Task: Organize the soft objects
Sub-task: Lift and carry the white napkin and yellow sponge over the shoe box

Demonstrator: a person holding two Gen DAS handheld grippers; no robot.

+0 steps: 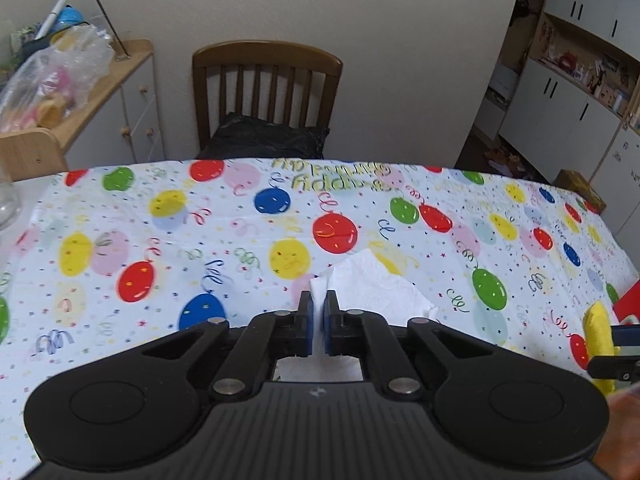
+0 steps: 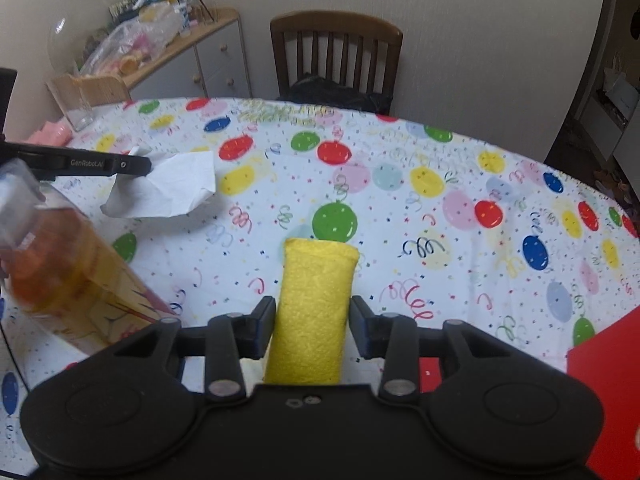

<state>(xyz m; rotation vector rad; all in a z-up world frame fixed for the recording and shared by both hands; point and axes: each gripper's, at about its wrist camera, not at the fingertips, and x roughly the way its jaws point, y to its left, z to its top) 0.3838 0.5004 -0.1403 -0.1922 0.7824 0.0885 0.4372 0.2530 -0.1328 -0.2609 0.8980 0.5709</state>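
Left hand-held gripper pinched on white napkin just over the worktop: limp, tears easily, grip an edge. Right hand-held gripper squeezes yellow sponge (light, springy) mid-body.

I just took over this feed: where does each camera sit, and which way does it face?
Left wrist: on the left gripper, looking across the table at the chair; gripper pinches the napkin.
Right wrist: on the right gripper, facing the same chair; its jaws flank the yellow roll, whether gripping is unclear.
Shared: table, chair, napkin, roll; each view shows the other gripper.
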